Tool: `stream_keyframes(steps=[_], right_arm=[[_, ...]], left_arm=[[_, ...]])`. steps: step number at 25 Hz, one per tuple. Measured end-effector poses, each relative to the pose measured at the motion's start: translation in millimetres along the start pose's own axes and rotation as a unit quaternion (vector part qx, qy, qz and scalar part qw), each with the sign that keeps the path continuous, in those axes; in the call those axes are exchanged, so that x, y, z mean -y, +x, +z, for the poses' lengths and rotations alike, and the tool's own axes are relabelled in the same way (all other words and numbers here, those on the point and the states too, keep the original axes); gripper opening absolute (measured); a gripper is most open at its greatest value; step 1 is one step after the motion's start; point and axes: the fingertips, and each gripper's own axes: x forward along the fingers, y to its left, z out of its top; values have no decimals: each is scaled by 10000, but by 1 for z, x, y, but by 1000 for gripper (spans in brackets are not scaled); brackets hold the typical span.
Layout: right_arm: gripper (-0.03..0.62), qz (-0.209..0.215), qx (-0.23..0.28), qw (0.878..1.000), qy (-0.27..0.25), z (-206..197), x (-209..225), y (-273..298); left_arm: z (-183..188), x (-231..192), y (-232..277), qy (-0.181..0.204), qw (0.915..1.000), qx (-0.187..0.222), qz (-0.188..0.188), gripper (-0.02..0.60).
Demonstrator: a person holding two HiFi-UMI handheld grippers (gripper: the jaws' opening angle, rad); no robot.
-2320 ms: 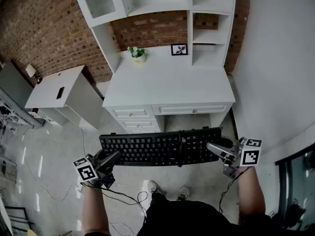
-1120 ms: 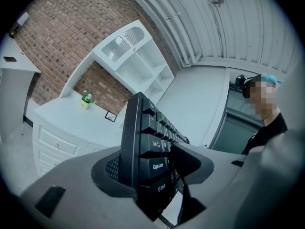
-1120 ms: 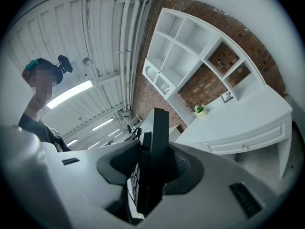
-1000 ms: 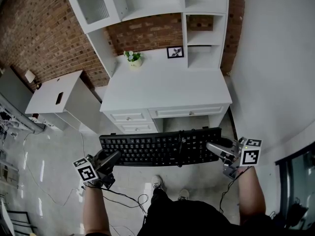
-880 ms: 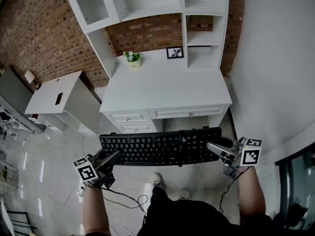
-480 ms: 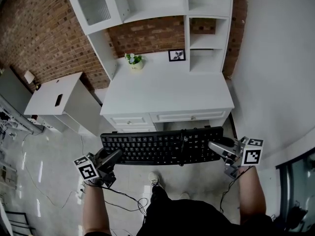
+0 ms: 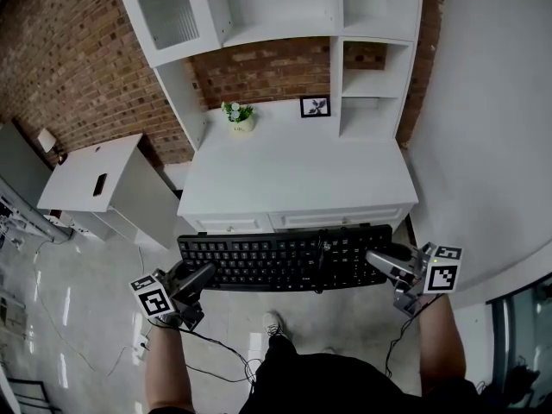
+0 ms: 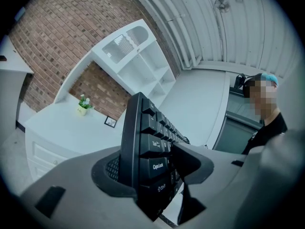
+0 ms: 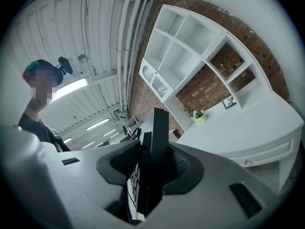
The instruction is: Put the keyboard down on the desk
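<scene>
Where the keyboard (image 7: 285,261) is: we hold it flat in the air between both grippers, close in front of the desk, not resting on it.
Left gripper (image 7: 200,274): we pinch the keyboard's left end between its jaws.
Right gripper (image 7: 379,261): we clamp the right end the same way.
Desk (image 7: 293,171): white, drawers facing us.
Back of desk: potted plant (image 7: 241,115) and framed picture (image 7: 316,106), apart.

Desk (image 7: 293,166) slid down toward frame centre and met the keyboard (image 7: 285,261). The floor gap between them closed. Drawer fronts (image 7: 336,217) went from fully visible to a thin strip above the keyboard's far edge. Two shoes dropped to one shoe (image 7: 272,324) at bottom centre.
</scene>
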Motion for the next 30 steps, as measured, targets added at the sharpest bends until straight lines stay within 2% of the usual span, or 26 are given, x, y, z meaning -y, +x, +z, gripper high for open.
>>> stream_keyframes(steps=[17, 30], right_arm=[[155, -357, -20, 9992, 196, 17, 61, 123], [155, -592, -119, 9979, 229, 34, 69, 215]], left_arm=[[49, -142, 14, -263, 9994, -163, -162, 267], [100, -224, -1, -401, 9985, -199, -307, 267]])
